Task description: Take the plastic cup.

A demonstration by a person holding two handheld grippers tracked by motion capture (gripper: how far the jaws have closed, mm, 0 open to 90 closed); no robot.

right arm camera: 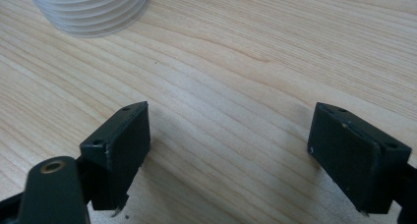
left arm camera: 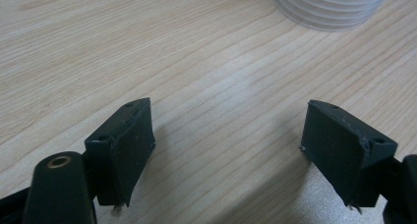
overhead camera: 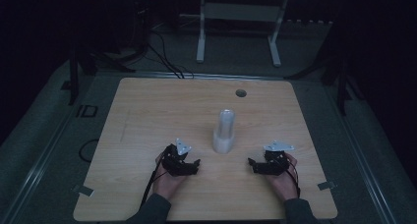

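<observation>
A stack of clear plastic cups (overhead camera: pixel 224 131) stands upside down in the middle of the wooden table (overhead camera: pixel 147 111). Its ribbed bottom rims show at the top right of the left gripper view (left arm camera: pixel 330 8) and the top left of the right gripper view (right arm camera: pixel 91 10). My left gripper (overhead camera: pixel 195 165) rests low on the table to the left of the stack, open, with bare wood between its jaws (left arm camera: pixel 226 140). My right gripper (overhead camera: pixel 252 164) sits to the right of the stack, also open and holding nothing (right arm camera: pixel 228 145).
A round hole (overhead camera: pixel 241 93) sits in the tabletop near the far edge. Beyond the table stand a white frame (overhead camera: pixel 238 17) and dark cables (overhead camera: pixel 162 57) on the floor. Metal clips (overhead camera: pixel 83 189) mark the near corners.
</observation>
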